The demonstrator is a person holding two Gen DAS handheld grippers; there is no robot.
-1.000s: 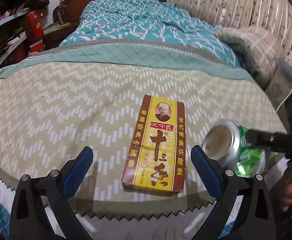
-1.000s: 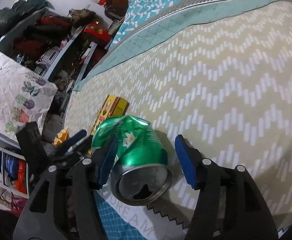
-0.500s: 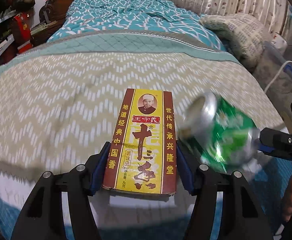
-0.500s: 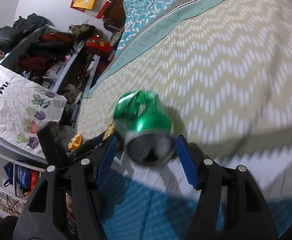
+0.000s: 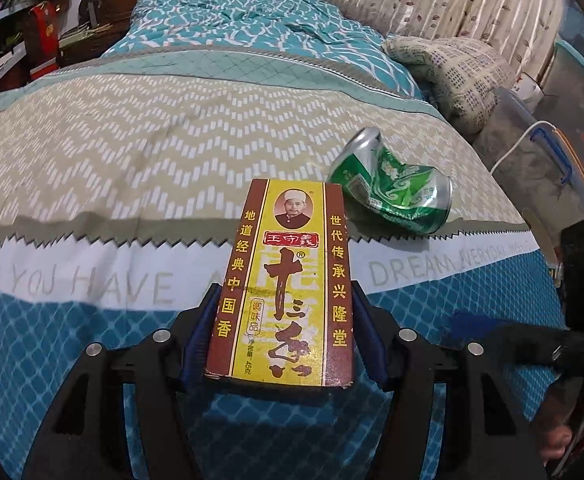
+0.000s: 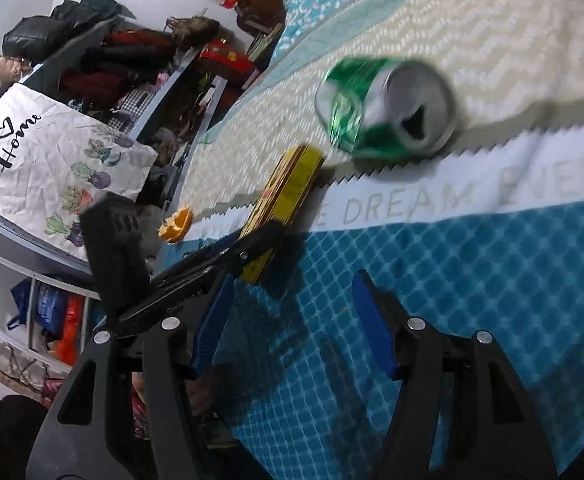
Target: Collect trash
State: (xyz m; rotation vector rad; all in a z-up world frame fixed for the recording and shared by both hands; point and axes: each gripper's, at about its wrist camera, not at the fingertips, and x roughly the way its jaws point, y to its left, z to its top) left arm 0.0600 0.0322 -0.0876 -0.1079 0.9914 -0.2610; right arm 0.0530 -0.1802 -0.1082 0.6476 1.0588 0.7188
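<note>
Left gripper [image 5: 283, 334] clamps the yellow seasoning box [image 5: 287, 280]; right gripper [image 6: 292, 320] stands open, empty; crushed green can [image 6: 388, 108] lies on the bedspread [image 5: 91, 152].

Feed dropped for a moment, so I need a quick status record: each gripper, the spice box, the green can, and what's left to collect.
left gripper: shut on the spice box, fingers on its two long sides
spice box: lifted, tilted up over the bed edge
right gripper: open, nothing between its fingers
green can: dented, lying on its side on the bedspread, near the zigzag border; blurred in the right wrist view
left to collect: the can
</note>
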